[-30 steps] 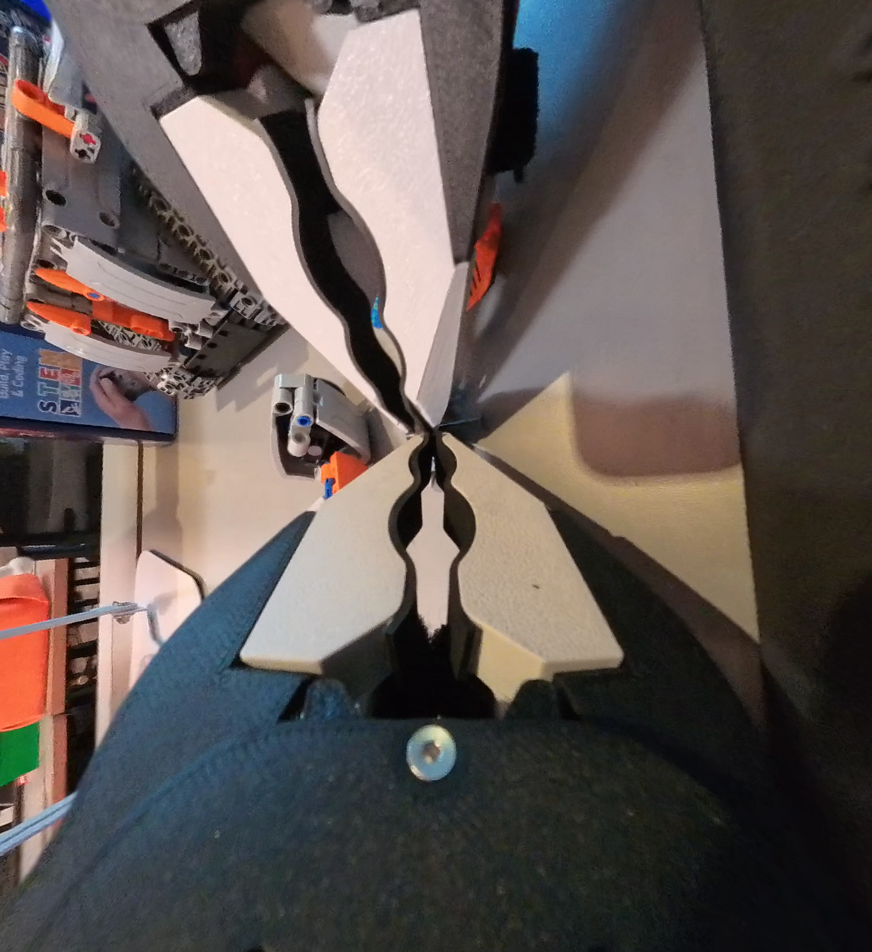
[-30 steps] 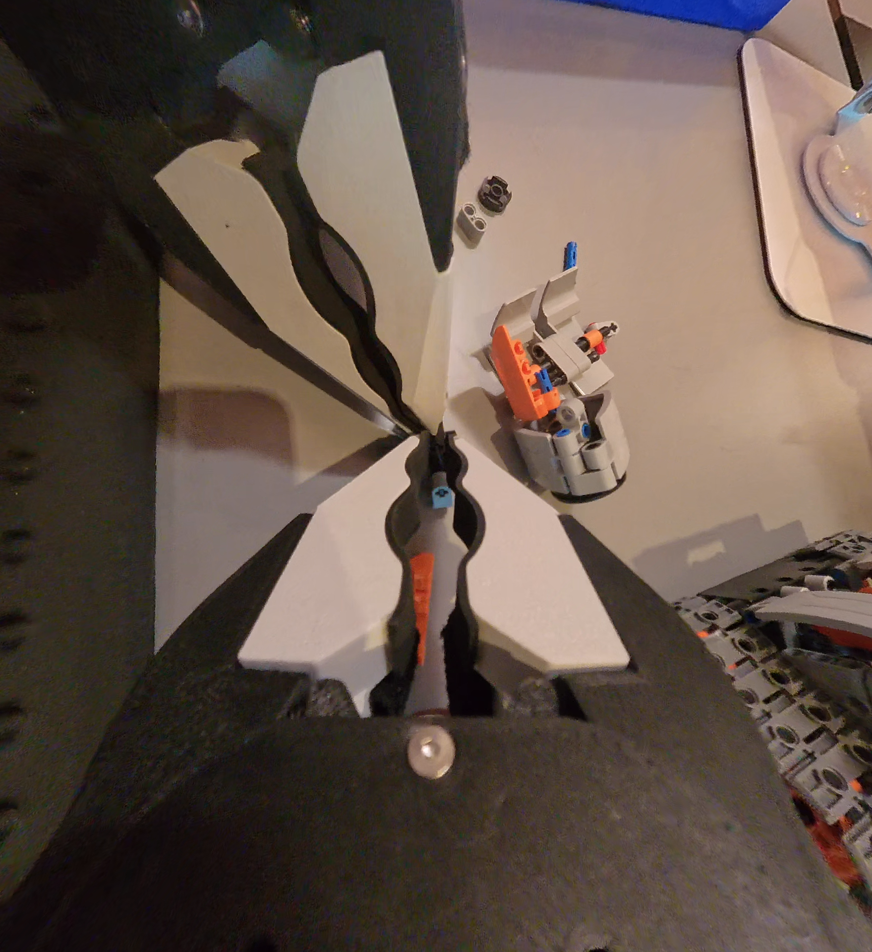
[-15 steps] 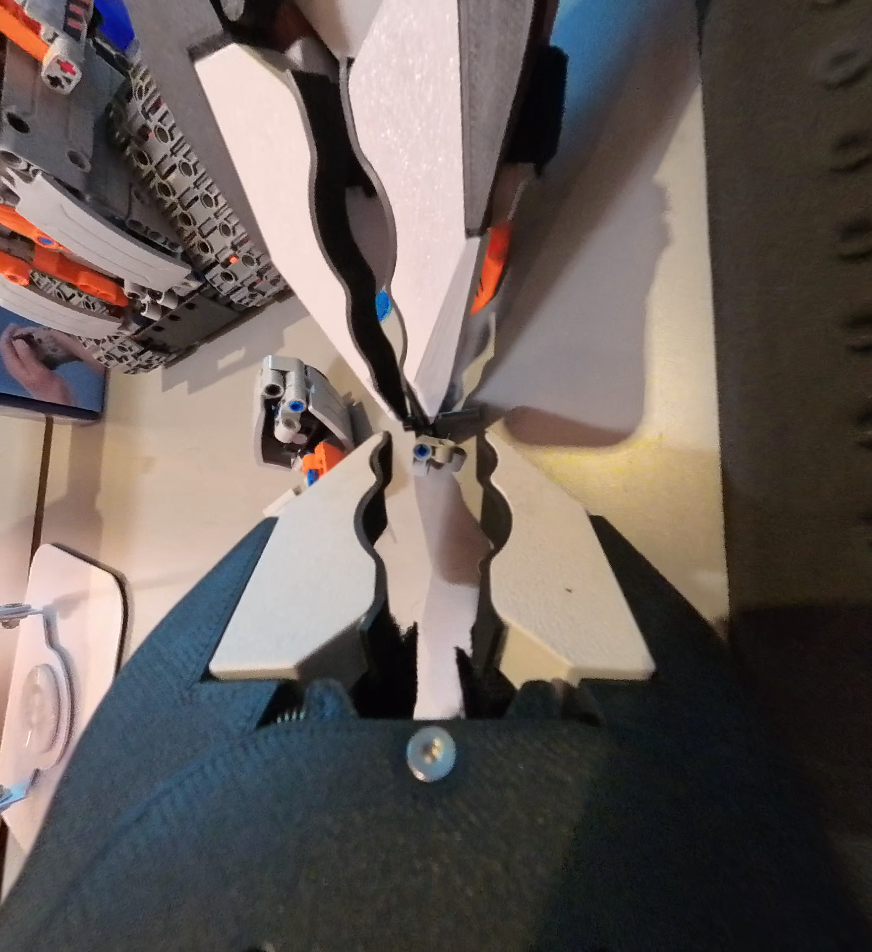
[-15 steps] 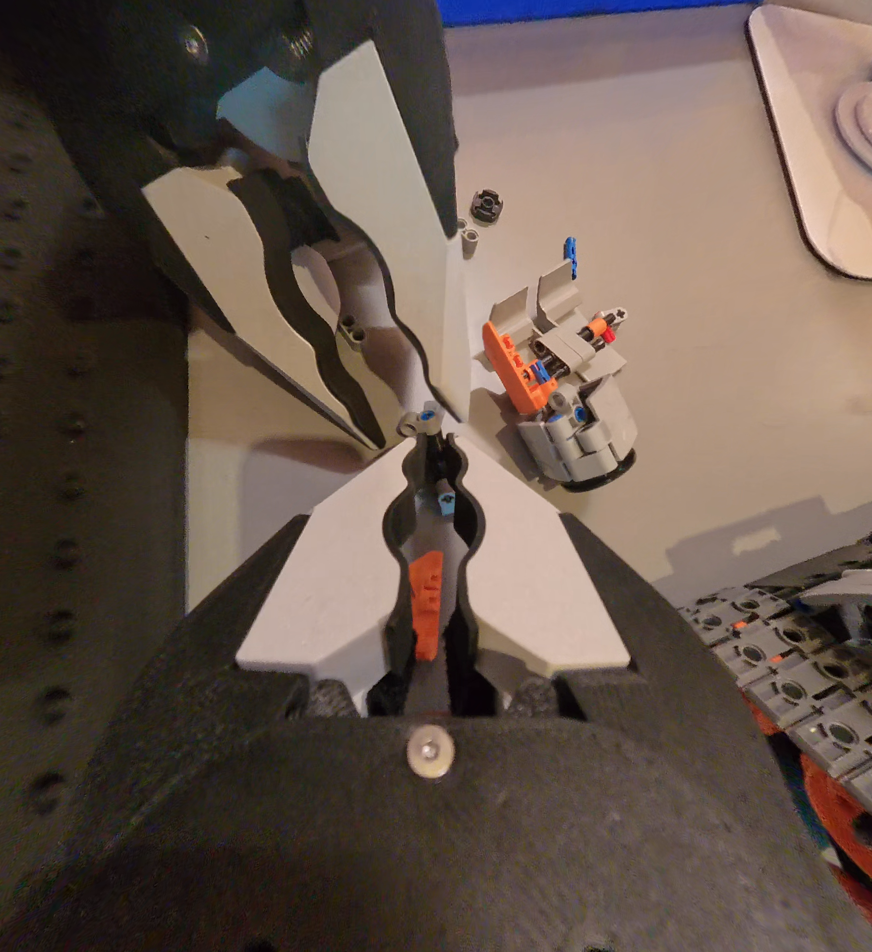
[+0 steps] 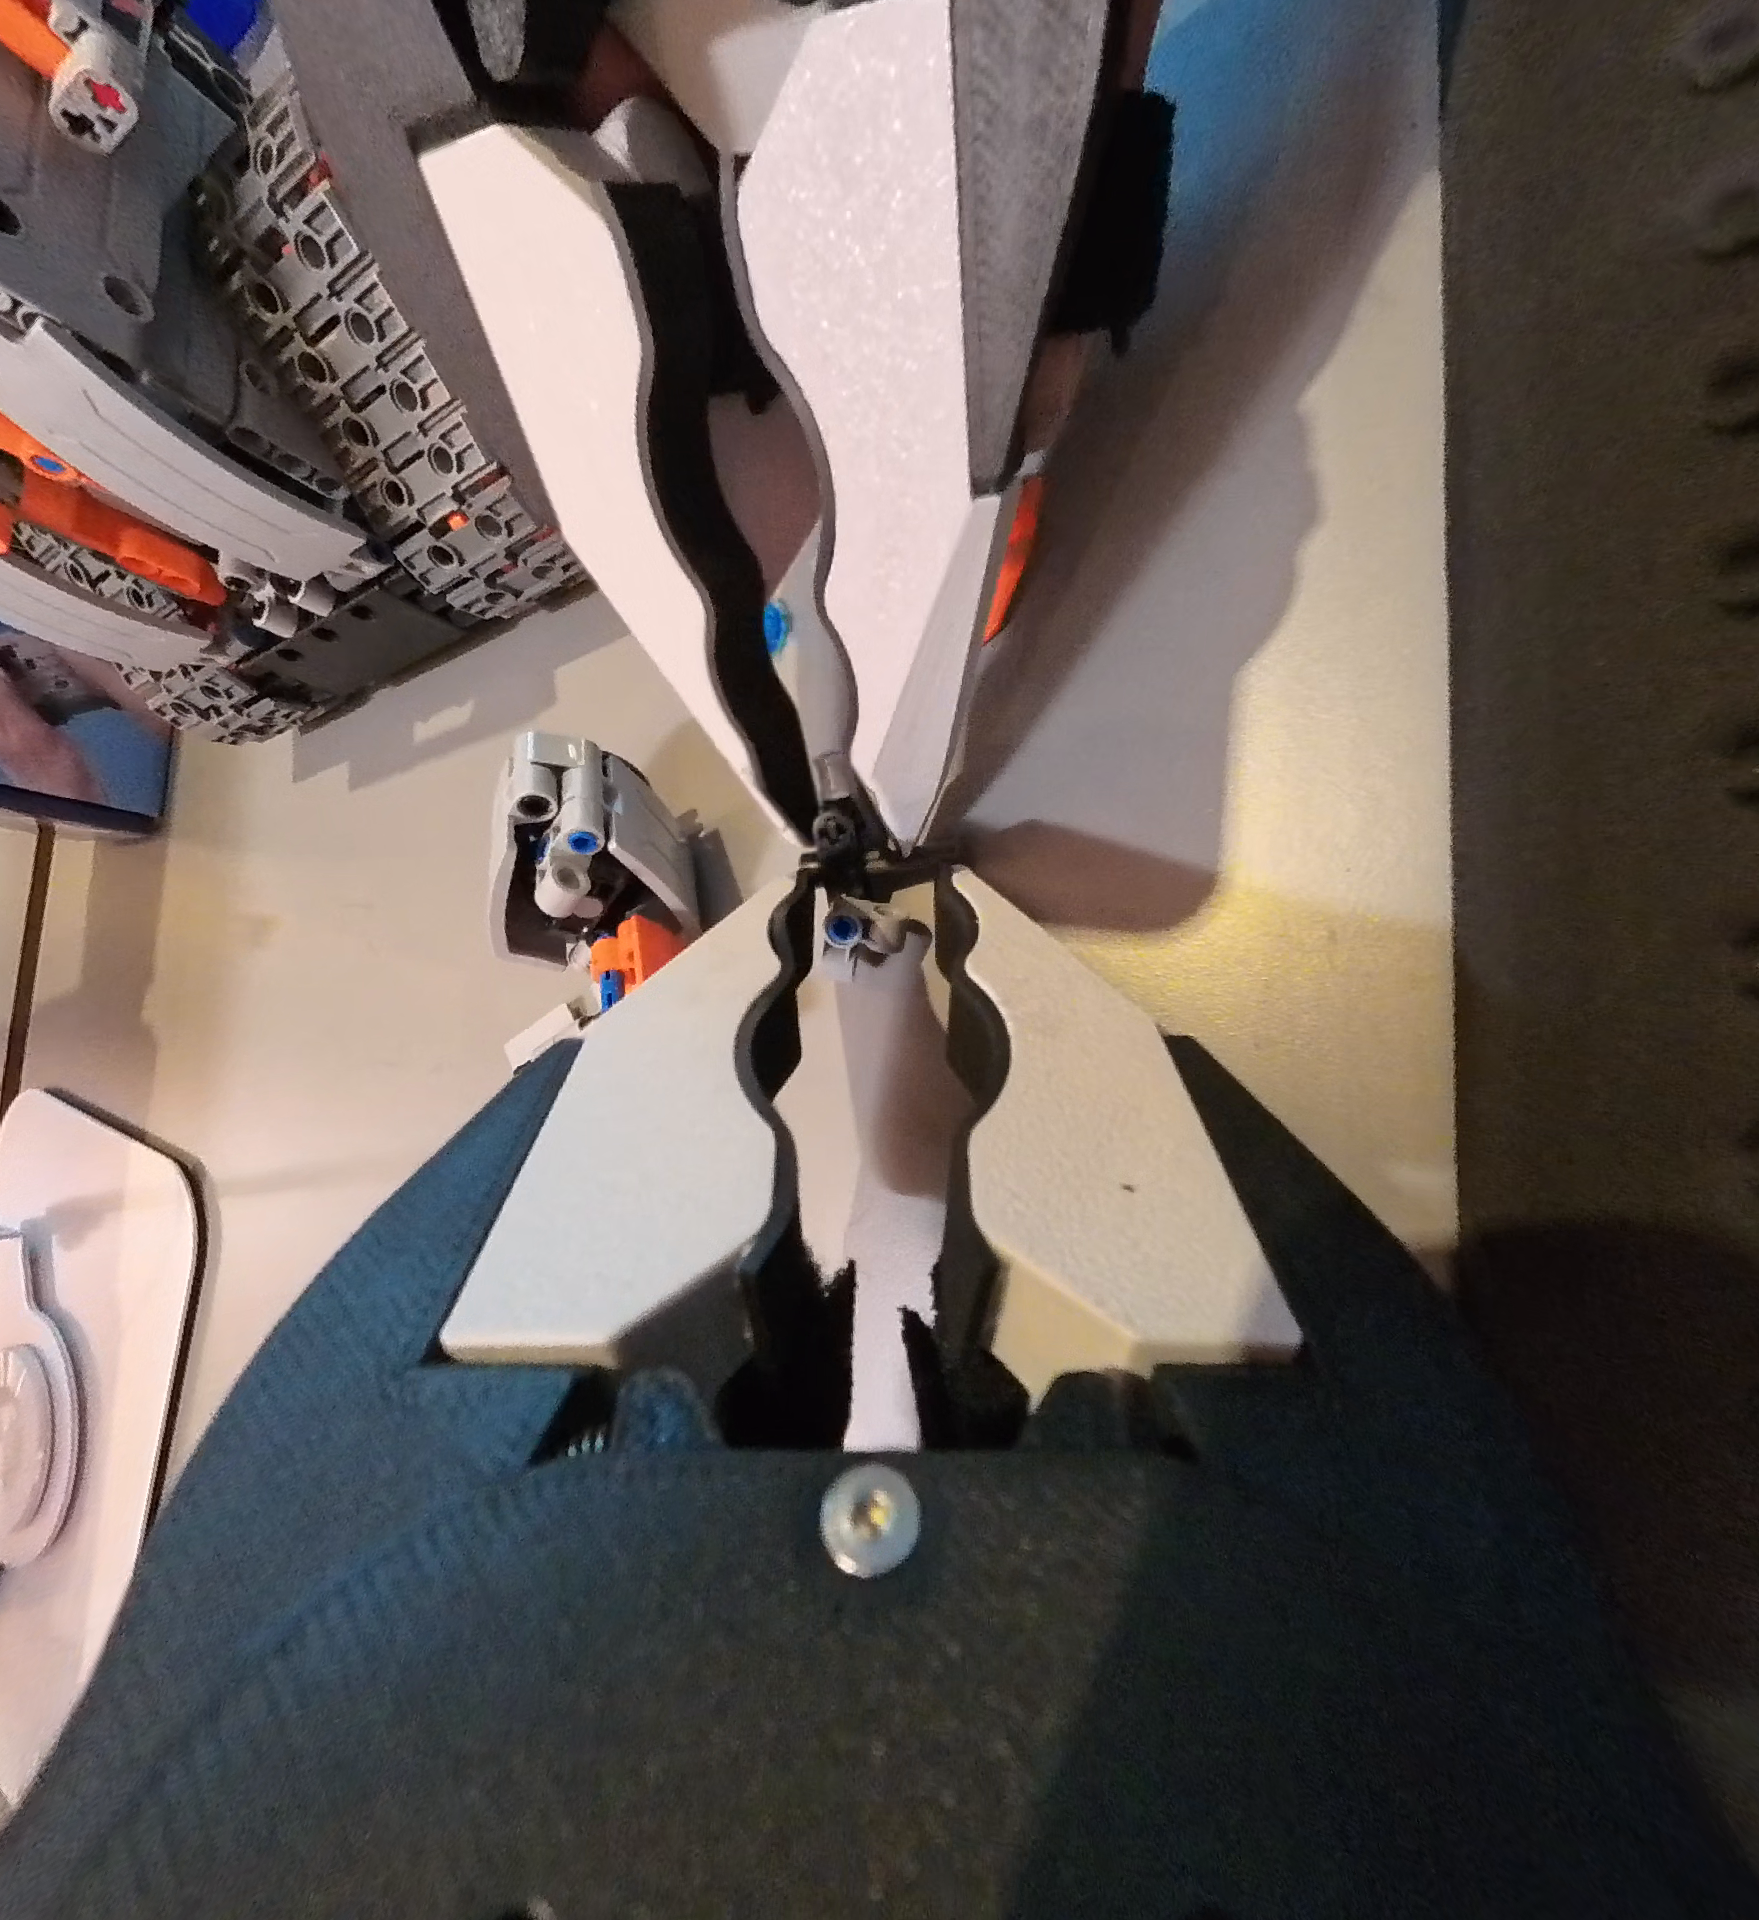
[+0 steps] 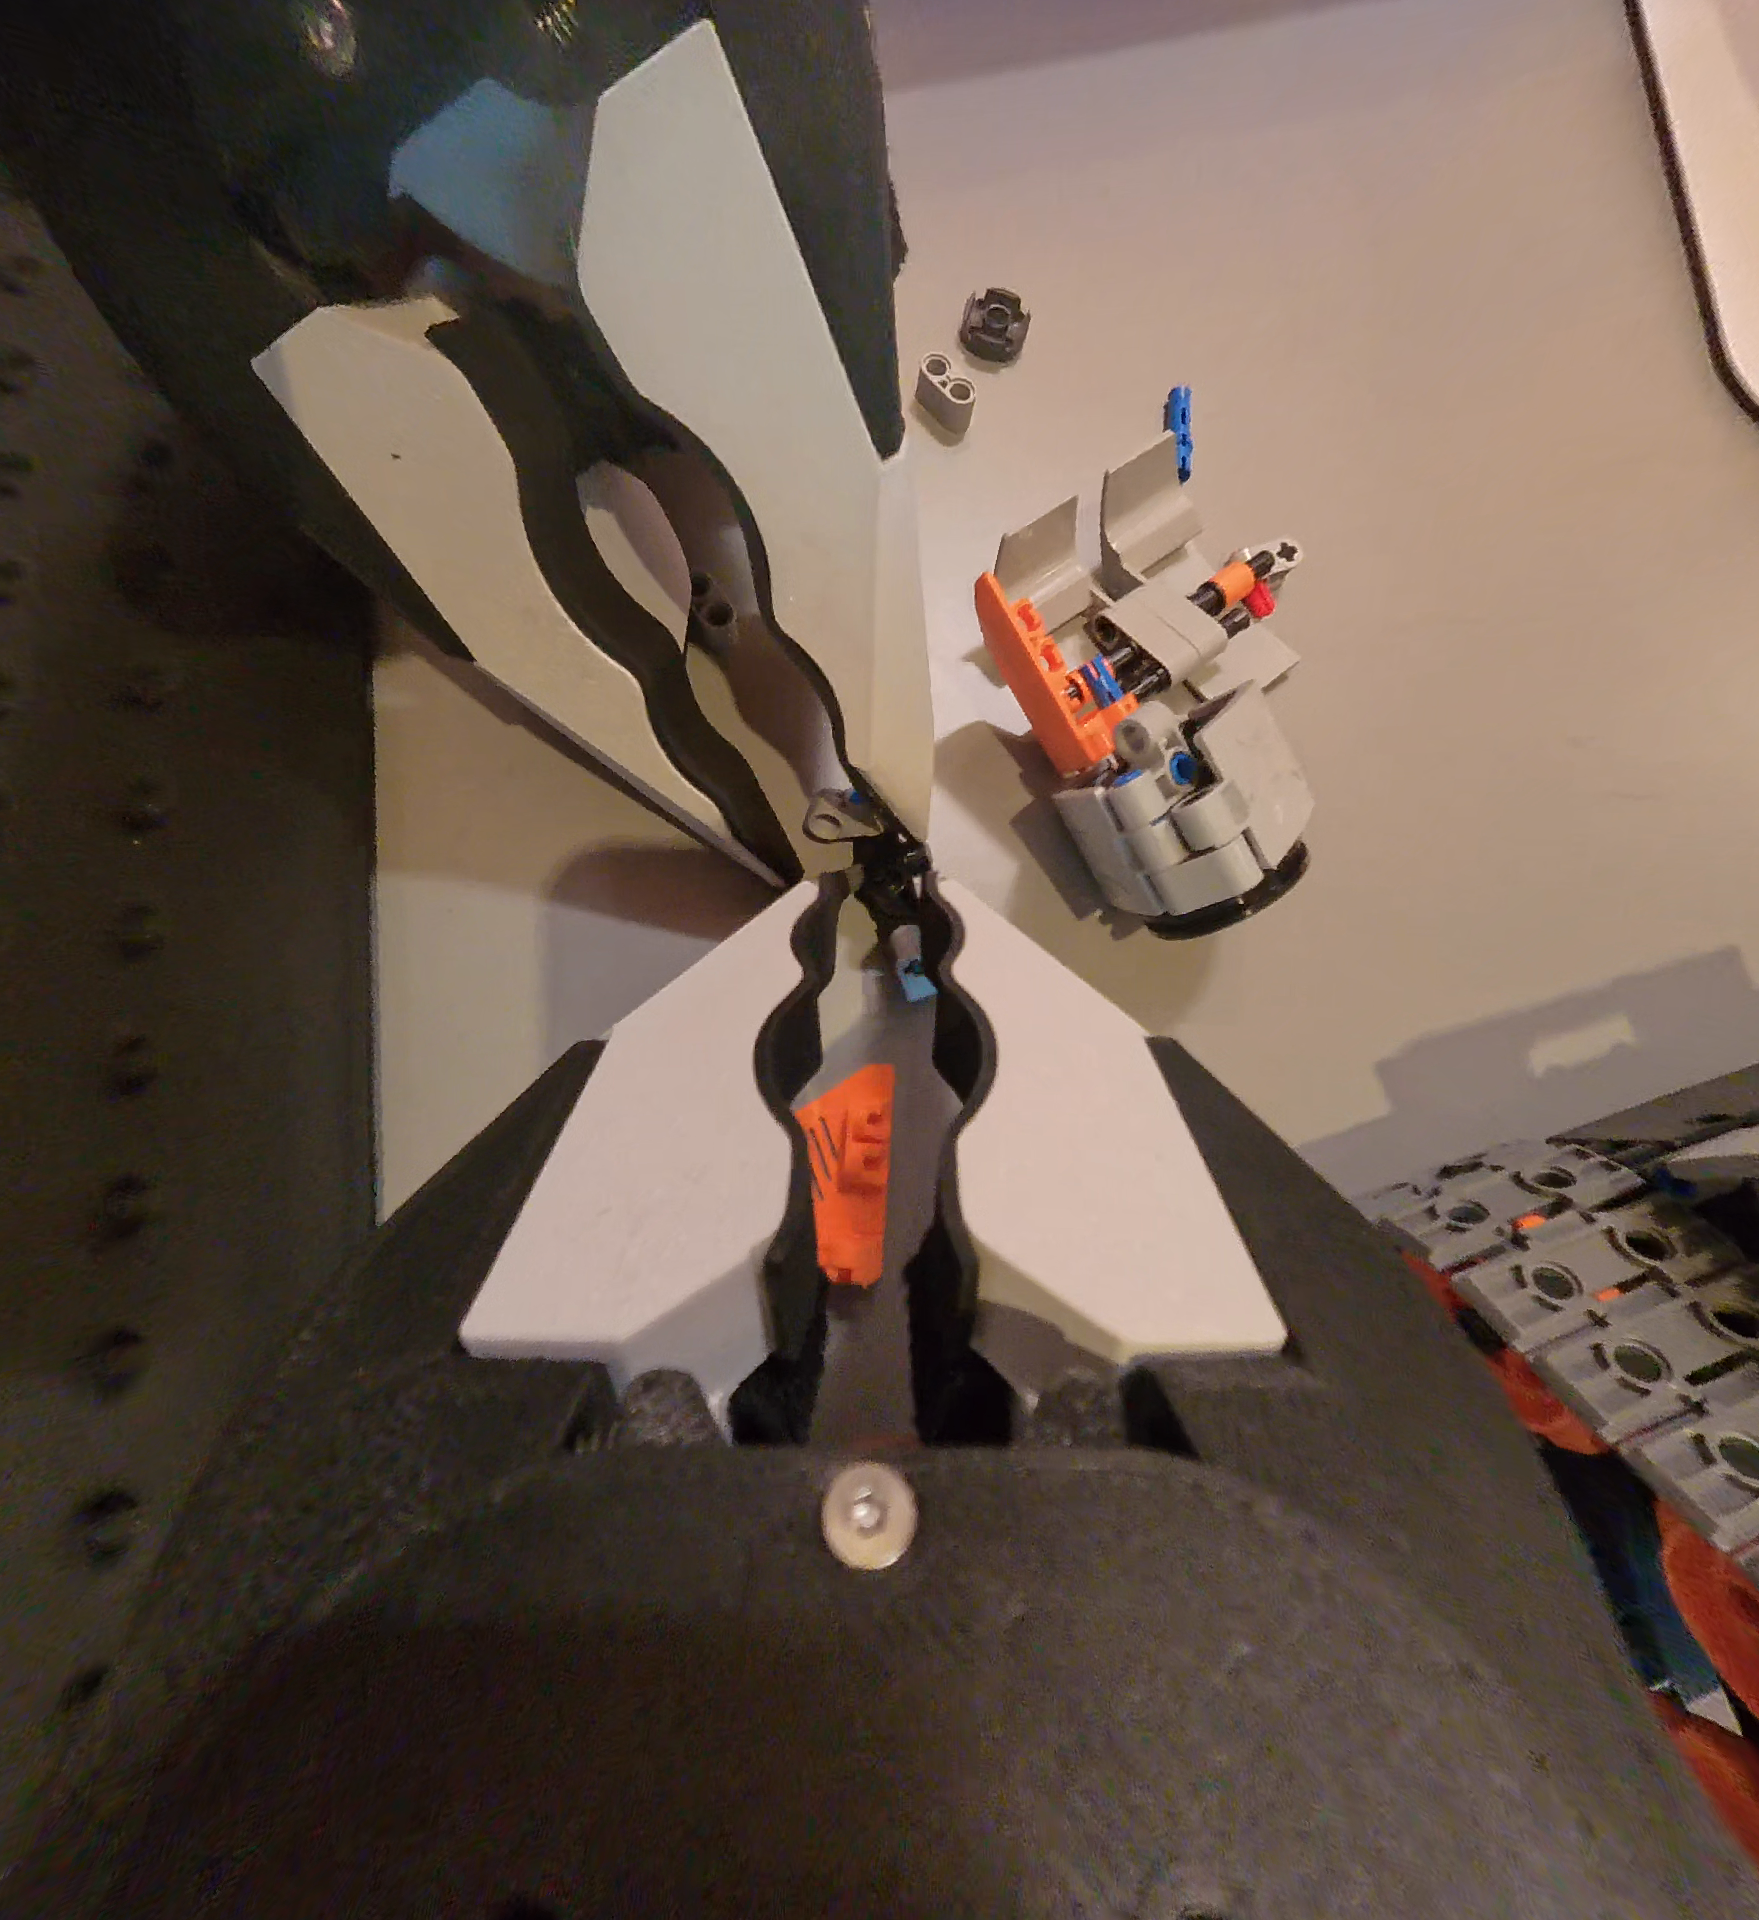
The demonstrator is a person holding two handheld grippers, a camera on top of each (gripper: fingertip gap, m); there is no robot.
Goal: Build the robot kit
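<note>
My two grippers meet tip to tip above a pale table. My right gripper (image 6: 880, 888) is shut on a small black axle piece (image 6: 890, 873) with a blue-tipped grey pin (image 6: 911, 966). An orange part (image 6: 849, 1184) shows in the gap below its fingers. My left gripper (image 5: 870, 883) is open. Its fingers stand on either side of a small grey connector with a blue pin (image 5: 854, 935), with a sliver of gap on each side. The connector joins the black axle piece (image 5: 844, 842). The right gripper (image 5: 844, 800) comes in from the top of the left wrist view.
A small grey and orange sub-assembly (image 6: 1155, 727) lies on the table beside the tips. A large grey and orange tracked model (image 5: 179, 416) stands nearby. Three loose small parts (image 6: 946, 390) lie farther off. There is a white base plate (image 5: 75, 1299) and a dark perforated panel (image 5: 1633, 727) along one side. My two grippers' fingertips are within a few centimetres of each other. From either gripper's tips it is about 35 centimeters to the white base plate (image 5: 75, 1299).
My left gripper went from shut to open, uncovering the grey connector, then narrowed slightly around it. My right gripper stayed shut on its piece. Both shifted a little over the table.
</note>
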